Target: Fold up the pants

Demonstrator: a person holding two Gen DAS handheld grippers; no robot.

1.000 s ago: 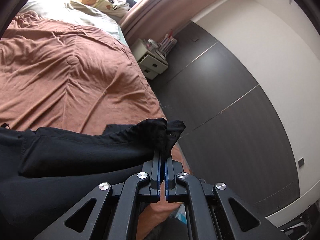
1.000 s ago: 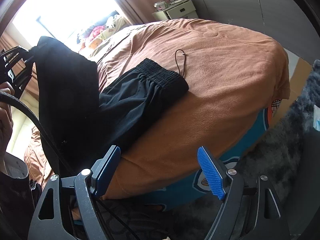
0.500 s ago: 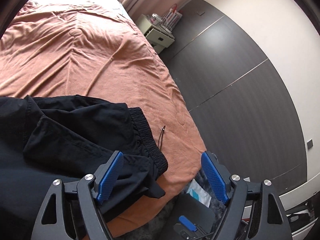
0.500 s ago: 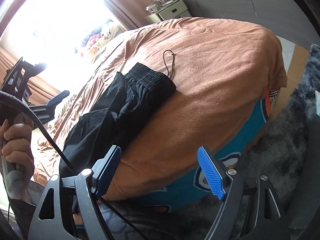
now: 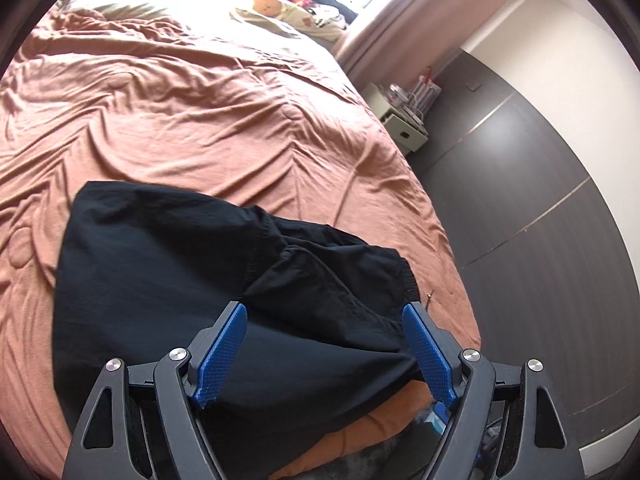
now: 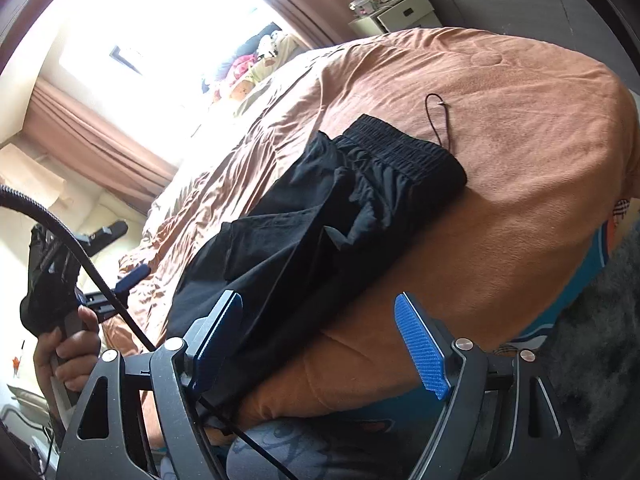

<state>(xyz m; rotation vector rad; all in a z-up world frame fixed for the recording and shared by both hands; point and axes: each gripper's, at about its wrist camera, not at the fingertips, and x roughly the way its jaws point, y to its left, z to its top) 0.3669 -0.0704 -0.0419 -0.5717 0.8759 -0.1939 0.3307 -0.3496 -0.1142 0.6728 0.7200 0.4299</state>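
The pants (image 5: pixel 192 288) lie on the bed (image 5: pixel 200 112), at its near edge, and in your left wrist view they already look doubled over: one black layer rests on another, with a stitched edge running across the top layer and the elastic waistband (image 5: pixel 408 280) at the right end. Your left gripper (image 5: pixel 326 344) hovers over that near part with its fingers (image 5: pixel 224 344) spread wide; having just let go within the last second, they grip nothing, though black cloth shows between them. I judge that one fold is down and that at least another fold, plus some smoothing of the rumpled cloth near the waistband, is left.

In your right wrist view the pants (image 6: pixel 320 232) run from the waistband (image 6: pixel 400 152) down to the bed's near edge, where the cloth droops over the side. Your right gripper (image 6: pixel 320 344) also stands with its fingers (image 6: pixel 420 344) wide apart and empty, and its jaws have eased in only slightly. This view alone gives you the drawcord (image 6: pixel 436 124) looping on the cover just beyond the waistband, the lifted flap (image 6: pixel 344 224) of the upper layer, and your left hand (image 6: pixel 68 356) on its handle, well away from the waistband. Only the left view shows the folded end (image 5: pixel 120 208) farthest from the waistband.
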